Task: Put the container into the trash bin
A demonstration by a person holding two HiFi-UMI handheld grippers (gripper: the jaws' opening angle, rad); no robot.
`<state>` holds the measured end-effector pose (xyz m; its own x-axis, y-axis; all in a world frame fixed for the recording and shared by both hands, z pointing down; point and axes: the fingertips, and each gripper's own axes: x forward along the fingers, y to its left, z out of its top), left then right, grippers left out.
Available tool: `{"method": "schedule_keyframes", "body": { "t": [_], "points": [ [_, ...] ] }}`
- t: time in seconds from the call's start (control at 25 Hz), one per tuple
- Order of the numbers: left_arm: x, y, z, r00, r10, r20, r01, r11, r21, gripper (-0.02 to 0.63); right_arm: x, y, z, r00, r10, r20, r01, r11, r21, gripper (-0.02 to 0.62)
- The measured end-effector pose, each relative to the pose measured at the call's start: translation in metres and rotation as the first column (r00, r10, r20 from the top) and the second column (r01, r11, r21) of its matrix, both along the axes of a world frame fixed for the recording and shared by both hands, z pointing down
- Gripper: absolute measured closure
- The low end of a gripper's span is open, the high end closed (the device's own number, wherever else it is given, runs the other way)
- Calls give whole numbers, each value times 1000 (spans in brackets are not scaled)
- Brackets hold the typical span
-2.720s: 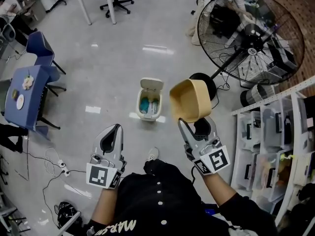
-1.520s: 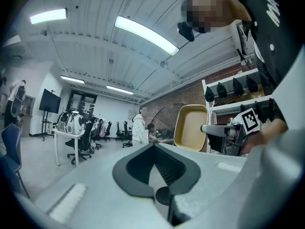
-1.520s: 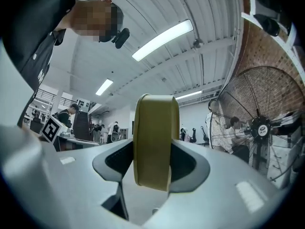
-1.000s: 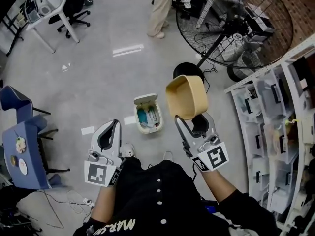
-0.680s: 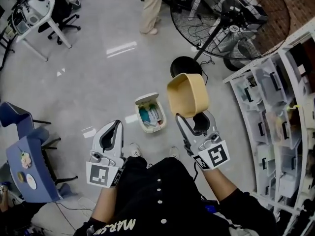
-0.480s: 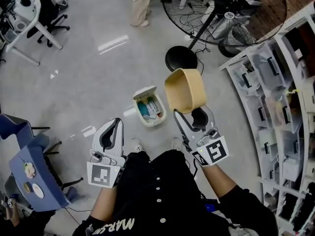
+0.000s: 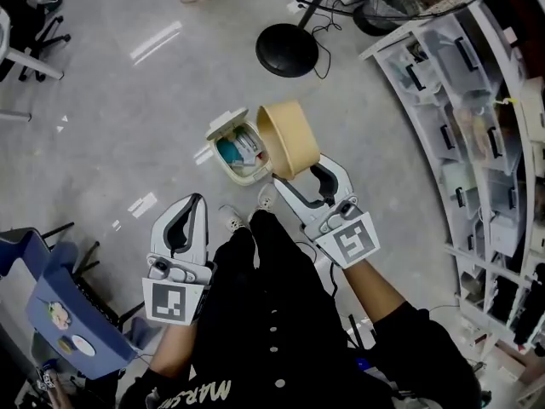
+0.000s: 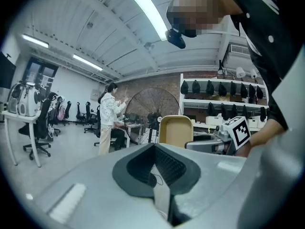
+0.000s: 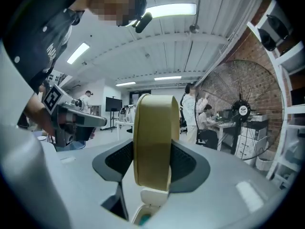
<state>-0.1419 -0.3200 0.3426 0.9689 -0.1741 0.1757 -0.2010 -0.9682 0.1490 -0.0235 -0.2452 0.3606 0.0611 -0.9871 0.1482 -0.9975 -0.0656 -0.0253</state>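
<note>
Bin: the trash bin [image 7: 223, 165] is small and white and sits just above the middle of the head view. Its lid [image 7: 223, 123] is flipped open toward the upper left, rubbish [image 7: 236, 150] lies inside, and the mouth is unobstructed.
Tub: the container [image 7: 289, 140] is tan, tipped on its side with its mouth facing frame left. It is held in the air, overlapping the bin's right rim in the picture, and is not inside the bin.
Right tool: the right gripper [image 7: 300, 178] has its jaws set wide and clamped across one wall of the container. In the right gripper view the bin's mouth shows directly beneath the held wall.
Left tool: the left gripper [image 7: 192, 205] has its jaws closed together with nothing between them. It sits lower left of centre, apart from the bin.
Done: the container is lifted and brought beside the bin, and the lid is already up.
Left to do: judged, centre the container over the mouth, lower it and release. The task looks close to its end.
Floor: the floor [image 7: 111, 100] is grey and glossy and fills the upper left.
Rack: the shelving rack [image 7: 477, 126] holds clear boxes along the right edge, well apart from the bin.
Seat: blue furniture [image 7: 47, 301] stands at the lower left, well apart.
Fan: the fan base [image 7: 287, 50] is a black disc at top centre, near the bin but not touching it, and its cable [image 7: 322, 34] trails right.
Feet: the person's shoes [image 7: 231, 220] stand just below the bin.
Obstruction: judged, nothing blocks the drop. The only risk is the wide container catching on the bin's small rim.
</note>
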Motion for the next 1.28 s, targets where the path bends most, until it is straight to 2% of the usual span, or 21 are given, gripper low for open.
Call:
{"method": "schedule_keyframes", "body": {
  "t": [0.32, 0.44, 0.52, 0.72, 1.04, 1.2, 1.28],
  "points": [
    [38, 10, 57, 999, -5, 49, 8, 998, -57, 606, 20, -3, 113, 993, -116, 6, 116, 982, -146, 354],
    [40, 8, 84, 996, -28, 86, 34, 996, -76, 606, 21, -2, 170, 985, -171, -15, 159, 944, -288, 354],
    [43, 8, 101, 993, -46, 105, 55, 995, -86, 606, 22, -2, 202, 980, -199, -13, 183, 922, -340, 354],
    [45, 10, 138, 986, -61, 154, 78, 992, -104, 606, 18, -6, 272, 973, -230, 27, 222, 889, -401, 354],
    [56, 10, 197, 984, -66, 164, 92, 983, -160, 606, 11, -11, 368, 964, -261, 58, 256, 841, -477, 354],
    [59, 15, 225, 984, -46, 174, 78, 980, -184, 606, 6, -10, 413, 969, -239, 69, 238, 810, -536, 354],
    [59, 16, 237, 983, -37, 180, 72, 978, -193, 606, 2, -11, 432, 971, -224, 79, 230, 805, -546, 354]
  ]
}}
